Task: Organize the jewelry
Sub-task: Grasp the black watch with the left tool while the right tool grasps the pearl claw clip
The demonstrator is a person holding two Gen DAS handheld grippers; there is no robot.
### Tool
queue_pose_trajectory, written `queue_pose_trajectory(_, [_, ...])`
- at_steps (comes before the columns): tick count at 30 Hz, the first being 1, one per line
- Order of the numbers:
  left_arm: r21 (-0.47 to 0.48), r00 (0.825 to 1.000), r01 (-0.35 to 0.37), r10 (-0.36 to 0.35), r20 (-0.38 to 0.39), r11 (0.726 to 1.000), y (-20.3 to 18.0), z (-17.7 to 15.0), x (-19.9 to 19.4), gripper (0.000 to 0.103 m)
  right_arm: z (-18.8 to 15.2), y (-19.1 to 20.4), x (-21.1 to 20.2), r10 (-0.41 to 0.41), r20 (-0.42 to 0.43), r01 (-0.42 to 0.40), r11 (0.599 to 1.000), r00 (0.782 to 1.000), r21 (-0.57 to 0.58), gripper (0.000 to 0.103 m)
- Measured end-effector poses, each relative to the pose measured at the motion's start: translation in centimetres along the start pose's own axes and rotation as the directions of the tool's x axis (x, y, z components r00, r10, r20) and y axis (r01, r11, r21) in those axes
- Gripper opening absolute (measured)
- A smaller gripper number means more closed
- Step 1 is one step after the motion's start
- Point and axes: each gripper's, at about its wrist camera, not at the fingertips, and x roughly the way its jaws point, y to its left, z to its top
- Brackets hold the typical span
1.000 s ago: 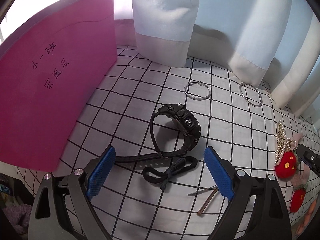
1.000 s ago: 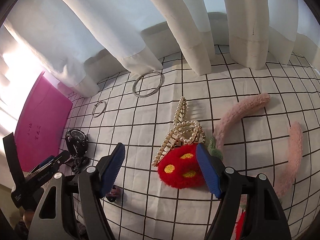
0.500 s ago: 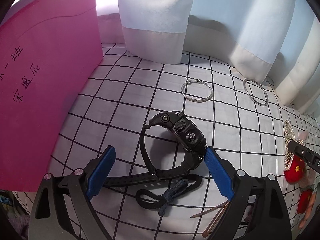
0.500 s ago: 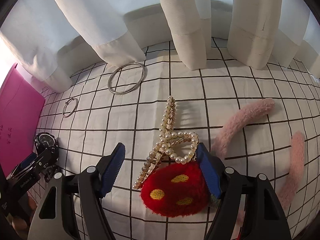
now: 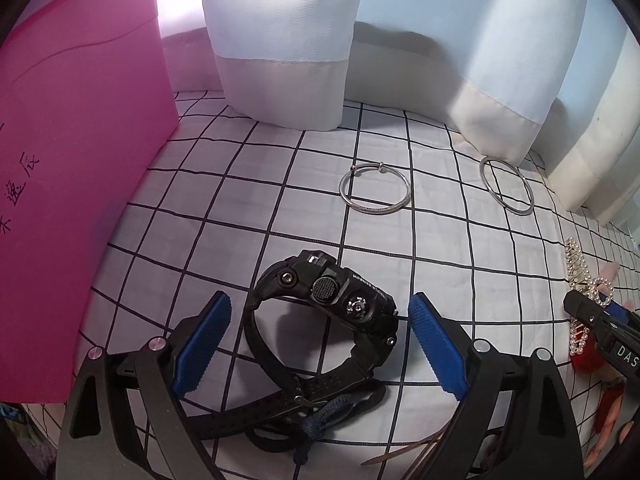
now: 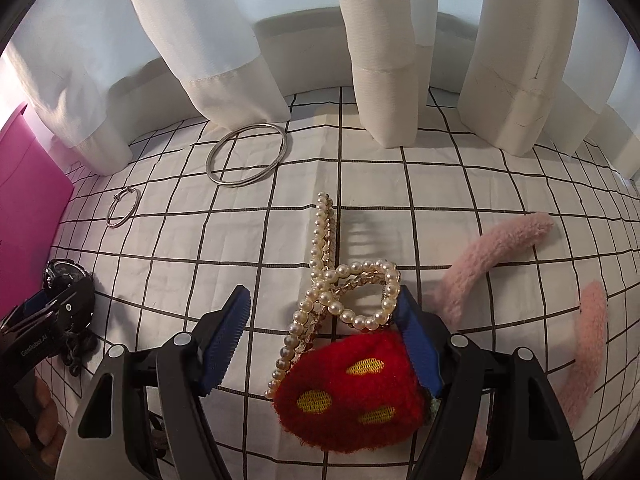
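In the left wrist view a black digital watch [image 5: 336, 308] lies on the checked cloth between the blue pads of my open left gripper [image 5: 320, 344]. A dark cord loop [image 5: 320, 420] lies just below it. In the right wrist view a pearl hair clip [image 6: 332, 280] and a red felt strawberry [image 6: 352, 392] lie between the pads of my open right gripper [image 6: 324, 340]. The clip's loop touches the right pad. Two silver bangles [image 5: 376, 194] [image 5: 506, 190] lie further back; the large one [image 6: 248, 160] and small one [image 6: 122, 208] show in the right view too.
A pink folder [image 5: 72, 160] stands at the left. White curtains [image 5: 280, 48] hang along the back edge of the cloth. A fuzzy pink headband [image 6: 520, 280] curves at the right. Thin sticks [image 5: 404, 452] lie near the left gripper's right finger.
Both grippers have moved forward and lower. The watch now sits between the left pads, and the pearl clip and strawberry sit between the right pads. Both stay open.
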Motion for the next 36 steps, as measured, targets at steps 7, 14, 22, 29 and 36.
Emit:
queue_pose_trajectory(7, [0.001, 1.0, 0.0, 0.0, -0.029, 1.0, -0.7, -0.6, 1.2, 0.089, 0.1, 1.0, 0.6, -0.045, 0.044, 0.048, 0.997, 0.998, -0.06, 0.07])
queue_pose_trajectory(14, [0.014, 1.0, -0.024, 0.025, -0.019, 1.0, -1.2, -0.8, 1.5, 0.089, 0.2, 1.9, 1.1, -0.093, 0.061, 0.1, 0.988, 0.994, -0.117, 0.07])
queue_pose_trajectory(22, [0.012, 1.0, -0.025, 0.025, 0.008, 1.0, -1.0, -1.5, 0.5, 0.067, 0.1, 0.7, 0.3, -0.077, 0.083, 0.085, 0.991, 0.994, -0.103, 0.046])
queue_pose_trajectory(29, [-0.004, 1.0, -0.018, 0.018, 0.004, 1.0, -0.6, -1.7, -0.1, 0.065, -0.3, 0.6, -0.7, -0.034, 0.105, 0.044, 0.994, 0.994, -0.097, 0.04])
queue_pose_trajectory(36, [-0.035, 1.0, -0.024, 0.024, -0.001, 0.999, -0.1, -1.5, -0.4, 0.065, -0.4, 0.4, -1.9, 0.004, 0.132, 0.011, 0.993, 0.991, -0.114, 0.04])
